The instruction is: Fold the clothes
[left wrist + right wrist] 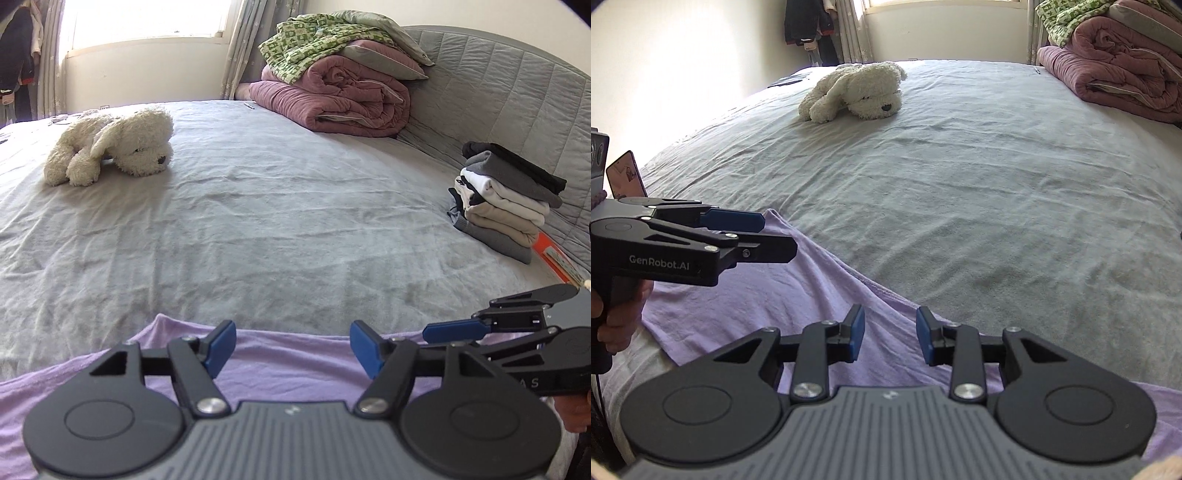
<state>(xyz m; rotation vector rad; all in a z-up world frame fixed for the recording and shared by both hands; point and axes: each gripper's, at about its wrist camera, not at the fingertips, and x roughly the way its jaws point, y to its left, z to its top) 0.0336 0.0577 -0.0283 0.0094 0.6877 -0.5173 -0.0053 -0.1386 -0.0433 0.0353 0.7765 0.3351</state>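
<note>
Lilac garment (280, 354) lies flat at the bed's (258, 221) near edge under both empty, parted tools, left (293, 349) wider than right (890, 334); pinch matching corners, fold evenly away.

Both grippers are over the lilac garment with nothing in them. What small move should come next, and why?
Probably lower the left gripper onto the lilac garment and pinch its far edge. Its jaws stand open with nothing between them, the right gripper is also empty, and the cloth lies spread unfolded on the bed.
</note>
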